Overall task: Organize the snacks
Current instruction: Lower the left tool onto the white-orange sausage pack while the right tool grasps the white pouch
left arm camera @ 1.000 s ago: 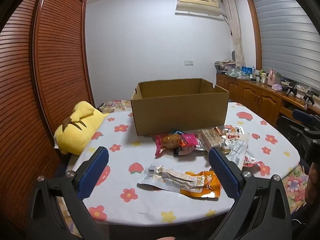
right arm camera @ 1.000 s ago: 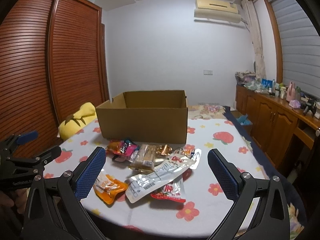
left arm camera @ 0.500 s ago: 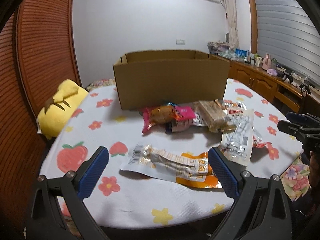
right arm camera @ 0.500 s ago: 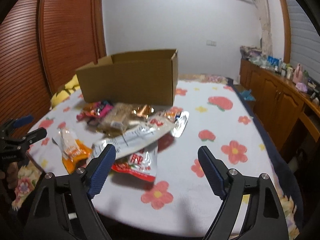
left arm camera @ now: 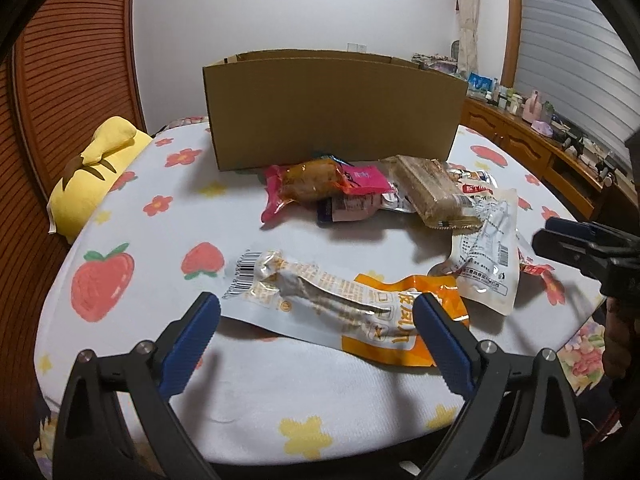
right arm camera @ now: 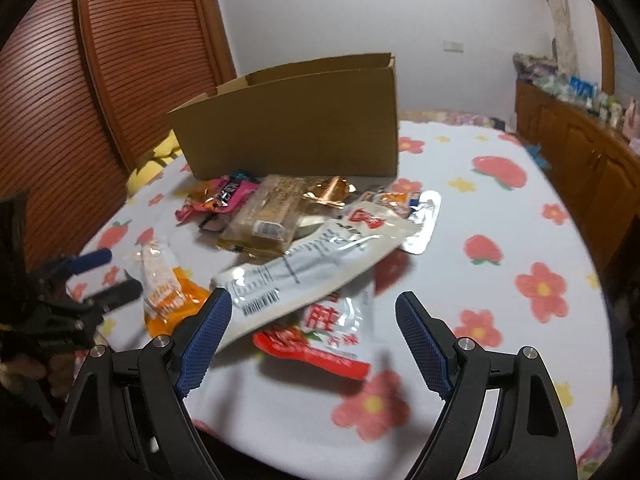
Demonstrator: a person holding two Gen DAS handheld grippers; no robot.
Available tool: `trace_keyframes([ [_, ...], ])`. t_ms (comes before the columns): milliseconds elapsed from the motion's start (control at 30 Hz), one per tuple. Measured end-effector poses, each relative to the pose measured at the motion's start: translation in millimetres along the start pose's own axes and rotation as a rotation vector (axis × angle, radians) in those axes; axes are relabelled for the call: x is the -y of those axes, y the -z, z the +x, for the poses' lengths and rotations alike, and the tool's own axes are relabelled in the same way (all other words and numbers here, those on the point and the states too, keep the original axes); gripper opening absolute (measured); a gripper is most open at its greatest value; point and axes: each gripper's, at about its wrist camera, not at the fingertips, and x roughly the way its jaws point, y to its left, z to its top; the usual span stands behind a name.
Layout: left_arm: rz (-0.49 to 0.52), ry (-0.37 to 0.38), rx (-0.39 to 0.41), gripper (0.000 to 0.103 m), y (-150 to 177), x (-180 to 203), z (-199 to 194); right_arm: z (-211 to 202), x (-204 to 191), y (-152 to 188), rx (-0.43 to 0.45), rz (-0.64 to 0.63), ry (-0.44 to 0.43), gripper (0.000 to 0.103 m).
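Flowered cloth covers the table [left arm camera: 132,208], strawberries and blossoms all over it, and at the far side stands the open cardboard box [left arm camera: 336,112] where I reckon these snacks belong. Between me and the box lies the heap: a tan wafer block [left arm camera: 434,192] stacked over a pink packet [left arm camera: 320,184], and nearer me a long white pouch [right arm camera: 304,264] draped across a red-and-white pouch [right arm camera: 332,332]. Closest to my left side is the orange-and-white packet [left arm camera: 340,300], flat on the cloth, apart from the pile. My left gripper [left arm camera: 316,336] hangs just above its near edge, jaws spread wide, nothing in them. My right gripper [right arm camera: 314,336] is spread fairly wide too, empty, with the red-and-white pouch lying ahead between the fingers but not touched. These are light film bags, I'd say, slick and floppy; pinch one at a corner and it will droop and swing. For the orange-and-white one, the lumpy middle where the contents bulge looks like the best bite, since the flat sealed edge hugs the cloth. The wafers look brittle, so go gently there.
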Motion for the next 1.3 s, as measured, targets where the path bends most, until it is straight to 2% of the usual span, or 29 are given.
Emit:
trace_keyframes([
  [267,-0.026,0.017,-0.041,0.097,-2,-3,12,37,6,-14,-0.067,0.107,-0.054,0.088],
  [500,-0.061,0.023,-0.050,0.097,-2,-8,15,56,0,-27,-0.086,0.094,-0.006,0.086],
  [567,-0.065,0.022,-0.052,0.097,-3,-7,17,60,0,-26,-0.094,0.083,0.015,0.076],
  [733,-0.069,0.018,-0.056,0.099,-7,-14,19,60,5,-27,-0.084,0.087,0.033,0.064],
  [967,-0.097,-0.005,-0.103,0.099,-6,-43,23,50,11,-33,-0.066,0.088,0.053,0.047],
  [1200,-0.141,0.020,-0.143,0.097,-4,-48,26,43,5,-37,-0.043,0.057,0.067,0.041],
  [1300,-0.122,-0.001,-0.148,0.094,-6,-40,30,42,2,-39,-0.040,0.044,0.073,0.040],
])
